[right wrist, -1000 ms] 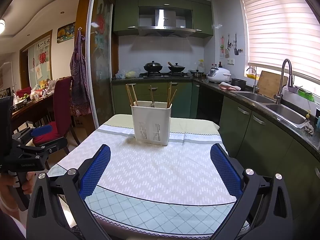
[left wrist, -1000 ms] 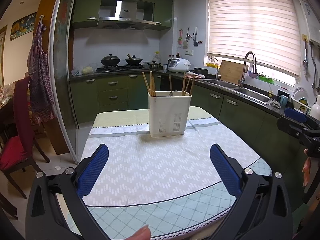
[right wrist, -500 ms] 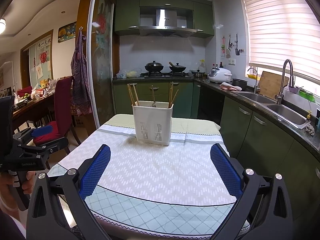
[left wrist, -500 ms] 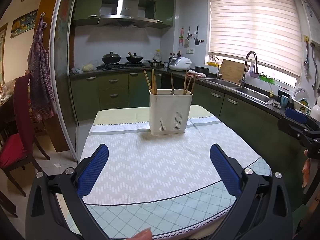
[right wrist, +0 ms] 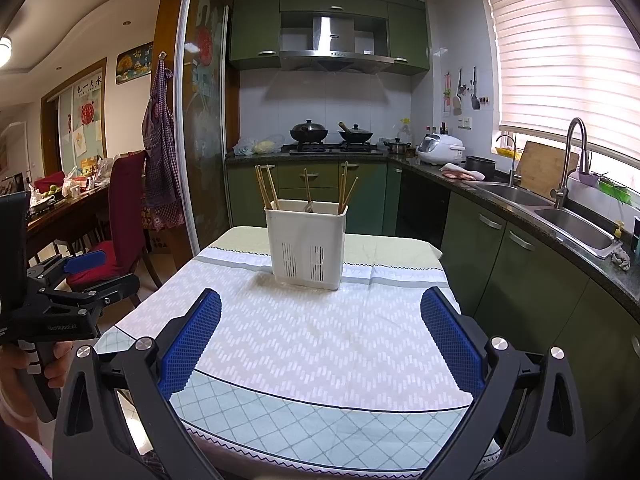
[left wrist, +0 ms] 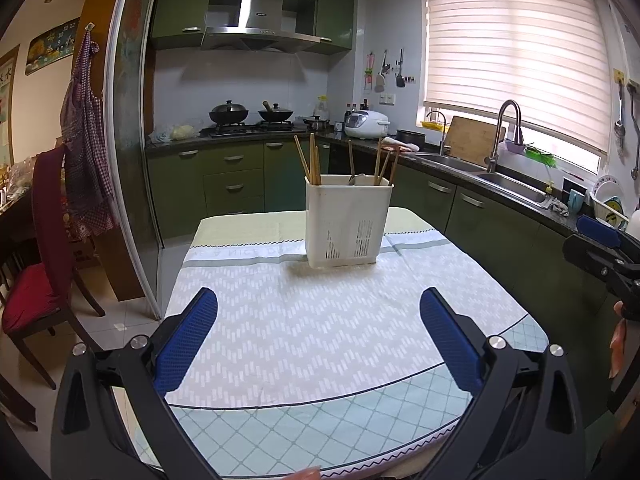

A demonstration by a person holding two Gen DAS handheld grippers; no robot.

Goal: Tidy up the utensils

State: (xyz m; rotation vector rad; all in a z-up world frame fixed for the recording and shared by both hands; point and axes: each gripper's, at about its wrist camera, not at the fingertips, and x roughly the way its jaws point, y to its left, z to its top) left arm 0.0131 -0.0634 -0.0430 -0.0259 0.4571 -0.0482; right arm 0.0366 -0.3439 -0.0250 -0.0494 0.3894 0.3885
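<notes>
Standing upright on the far half of the cloth-covered counter, a white utensil holder carries wooden chopsticks at its left end, a spoon near the middle and more chopsticks at its right end. In the left wrist view, the left tool hovers over the near edge of the counter, released, its blue pads spread wide with nothing between them, well apart from the holder. At the far right edge the right tool shows in part, off the counter's right side.

From the right wrist view, the same utensil holder sits just left of centre, on the far part of the counter, beyond the right tool. This tool is also released and empty, its pads set wide. At the left edge, a hand grips the handle of the left tool, held beside the counter's left side. A sink lies along the right wall.
</notes>
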